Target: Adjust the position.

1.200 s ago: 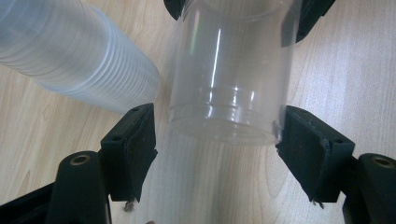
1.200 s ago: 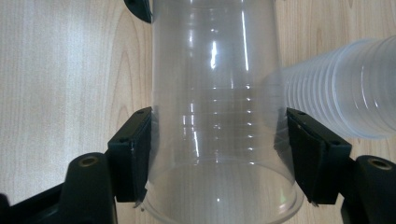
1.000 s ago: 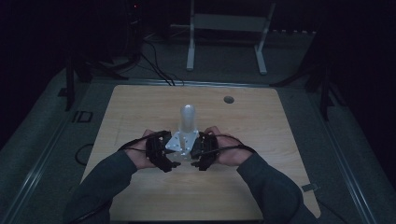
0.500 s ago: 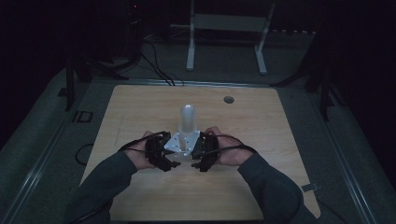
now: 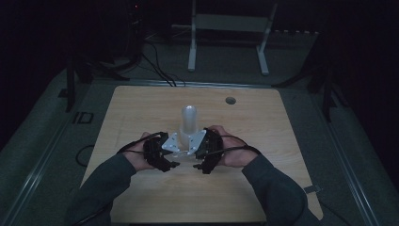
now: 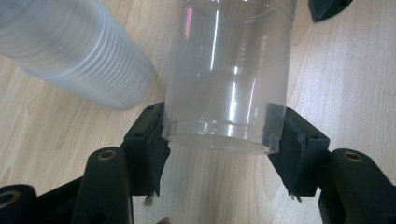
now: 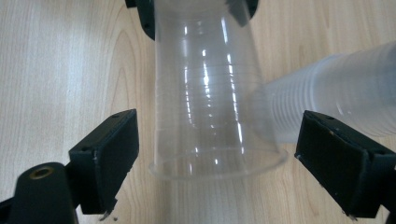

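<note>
1. Cup (image 6: 227, 79), clear plastic, lies level between the two grippers above the wooden table (image 5: 141, 108), its narrow base toward the left gripper and its wide rim toward the right one.
2. The left gripper (image 6: 224, 149) has its two black pads pressed against the base of the cup, one on each side, so it holds the cup.
3. The right gripper (image 7: 215, 163) has just been opening its jaws; they now stand wide, and the rim of the cup sits between them with a clear gap on each side, so the pads do not touch it.
4. In the right gripper view the cup (image 7: 210, 93) runs away from the camera to the left gripper's jaws at the top edge.
5. A stack of cups (image 5: 189, 121) stands upright on the table just beyond the two hands; in the left gripper view the stack (image 6: 74, 51) shows close beside the held cup.
6. In the high view the left gripper (image 5: 162, 153) and the right gripper (image 5: 205, 150) face each other near the middle of the table, close together.
7. A small dark round hole (image 5: 230, 100) sits in the table top near the far edge, well apart from the hands.
</note>
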